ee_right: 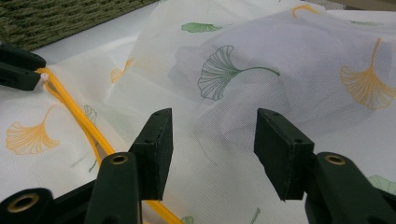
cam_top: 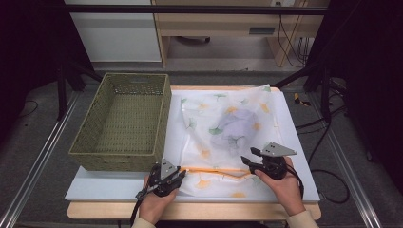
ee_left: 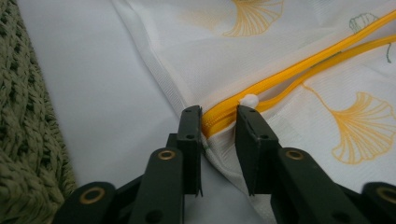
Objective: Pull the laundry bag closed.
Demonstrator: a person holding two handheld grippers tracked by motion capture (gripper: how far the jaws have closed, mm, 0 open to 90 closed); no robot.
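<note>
Now the left tool (ee_left: 218, 122) sits pinched on the yellow zipper (ee_left: 299, 70) end of the thin mesh laundry bag (cam_top: 223, 123), which sprawls across the tabletop (cam_top: 294, 142), right of the basket (cam_top: 124, 118). Light, floppy fabric; the stiffer zipper tape offers surest purchase. Right tool (ee_right: 212, 140) hangs apart, empty.

The mesh bag (cam_top: 228, 128) was translucent white, printed with ginkgo-leaf outlines in yellow-orange and green. Its zipper (ee_left: 299, 70) was bright yellow-orange, and a small white pull (ee_left: 250, 100) sat just ahead of the left claw (ee_left: 218, 116), whose jaws were matt black with brass-coloured rivets. Through the mesh beyond the right claw (ee_right: 212, 135), also black, a pale lavender-grey bundle (cam_top: 237, 124) showed dimly. Beside the left claw stood a basket (cam_top: 119, 159) of olive-green woven cord with a plaited, ribbed pattern. The bench (cam_top: 95, 185) under both claws was plain white, edged in light wood. Each claw carried a grey three-cornered plate on top.
</note>
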